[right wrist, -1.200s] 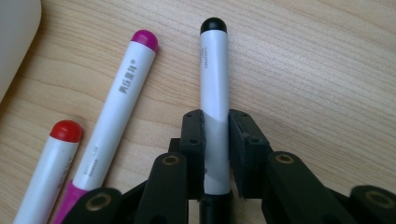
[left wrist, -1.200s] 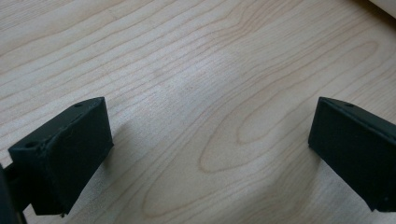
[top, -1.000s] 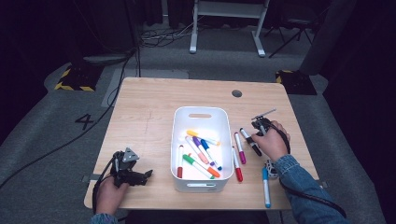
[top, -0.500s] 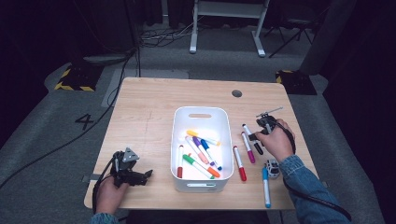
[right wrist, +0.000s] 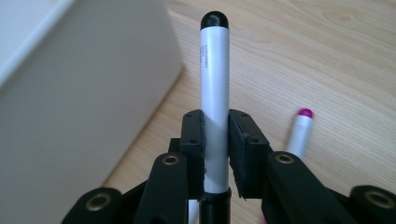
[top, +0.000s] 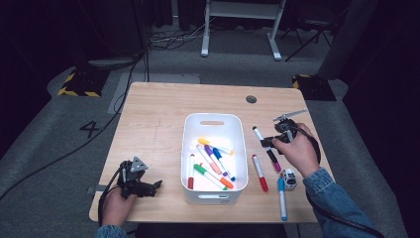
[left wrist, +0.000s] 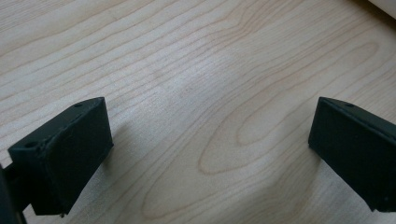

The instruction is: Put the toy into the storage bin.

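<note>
Black jaws of the right gripper (right wrist: 215, 140) pinch a black-capped marker (right wrist: 214, 93), hand raised off the table (top: 153, 124), marker pointing away from it. White bin (top: 214, 129) stands just beside; purple marker (right wrist: 299, 133) lies below. Left gripper (left wrist: 210, 144) rests low, wide open, nothing between, bare wood ahead.

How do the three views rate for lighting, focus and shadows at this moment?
High view: the table is evenly lit, the surroundings fall into darkness, and the picture is soft overall. Left gripper view: the wood grain is sharp, with faint shadows beside the near black jaws. Right gripper view: the black-capped marker is crisp with its print legible; the white bin and the magenta-tipped marker look slightly soft.
</note>
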`<state>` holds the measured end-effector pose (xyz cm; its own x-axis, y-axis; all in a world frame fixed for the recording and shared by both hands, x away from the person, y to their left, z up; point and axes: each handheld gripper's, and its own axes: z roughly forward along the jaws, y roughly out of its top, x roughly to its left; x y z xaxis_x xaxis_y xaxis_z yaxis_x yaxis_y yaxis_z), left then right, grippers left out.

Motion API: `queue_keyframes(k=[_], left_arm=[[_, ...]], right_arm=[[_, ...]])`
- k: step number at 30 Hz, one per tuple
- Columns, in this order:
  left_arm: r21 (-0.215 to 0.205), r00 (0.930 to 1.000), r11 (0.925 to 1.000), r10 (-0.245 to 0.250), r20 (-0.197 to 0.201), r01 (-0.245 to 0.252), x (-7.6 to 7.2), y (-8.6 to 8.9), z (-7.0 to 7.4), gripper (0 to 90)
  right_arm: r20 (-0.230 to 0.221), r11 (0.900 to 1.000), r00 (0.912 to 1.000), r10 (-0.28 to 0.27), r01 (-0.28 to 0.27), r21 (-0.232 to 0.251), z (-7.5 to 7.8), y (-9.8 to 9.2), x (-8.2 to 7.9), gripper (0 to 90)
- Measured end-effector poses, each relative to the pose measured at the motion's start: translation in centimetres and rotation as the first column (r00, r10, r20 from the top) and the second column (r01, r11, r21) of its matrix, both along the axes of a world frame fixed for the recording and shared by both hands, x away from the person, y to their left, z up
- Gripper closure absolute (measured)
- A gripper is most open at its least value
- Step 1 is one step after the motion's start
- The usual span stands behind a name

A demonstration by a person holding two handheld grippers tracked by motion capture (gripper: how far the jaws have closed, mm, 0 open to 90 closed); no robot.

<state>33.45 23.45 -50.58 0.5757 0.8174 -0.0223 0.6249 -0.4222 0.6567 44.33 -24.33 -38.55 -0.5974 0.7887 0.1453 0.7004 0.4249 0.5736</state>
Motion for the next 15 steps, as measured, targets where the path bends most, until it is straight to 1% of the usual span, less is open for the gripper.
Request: queue_keyframes(k=[4, 5, 6, 10, 11, 14, 15], left_arm=[[0.002, 1.0000, 1.0000, 0.001, -0.002, -0.001, 0.0, 0.0, 0.0, 0.0], [0.003, 1.0000, 1.0000, 0.000, -0.004, 0.000, 0.0, 0.0, 0.0, 0.0], [0.002, 1.0000, 1.0000, 0.002, -0.002, -0.002, 0.0, 0.0, 0.0, 0.0], [0.003, 1.0000, 1.0000, 0.000, -0.005, 0.000, 0.0, 0.0, 0.0, 0.0], [0.003, 1.0000, 1.0000, -0.001, -0.004, 0.001, 0.0, 0.0, 0.0, 0.0], [0.002, 1.0000, 1.0000, 0.001, -0.002, -0.001, 0.0, 0.0, 0.0, 0.0], [0.003, 1.0000, 1.0000, 0.000, -0.004, 0.000, 0.0, 0.0, 0.0, 0.0]], right_arm=[[0.028, 0.998, 0.9984, 0.049, -0.050, 0.024, 1.7, 1.1, -1.2, 76.9], [0.026, 0.998, 0.9983, 0.053, -0.053, 0.029, 2.0, 1.3, -1.4, 76.9], [0.034, 0.997, 0.9971, 0.068, -0.069, 0.030, 2.3, 1.6, -1.7, 76.9], [0.056, 0.991, 0.9904, 0.126, -0.129, 0.045, 3.7, 2.9, -2.9, 76.9], [0.063, 0.987, 0.9872, 0.147, -0.150, 0.051, 4.0, 3.3, -3.2, 76.9], [0.065, 0.981, 0.9818, 0.178, -0.182, 0.060, 4.8, 4.2, -4.1, 77.0], [0.070, 0.978, 0.9781, 0.196, -0.200, 0.063, 5.1, 4.6, -4.4, 76.9]])
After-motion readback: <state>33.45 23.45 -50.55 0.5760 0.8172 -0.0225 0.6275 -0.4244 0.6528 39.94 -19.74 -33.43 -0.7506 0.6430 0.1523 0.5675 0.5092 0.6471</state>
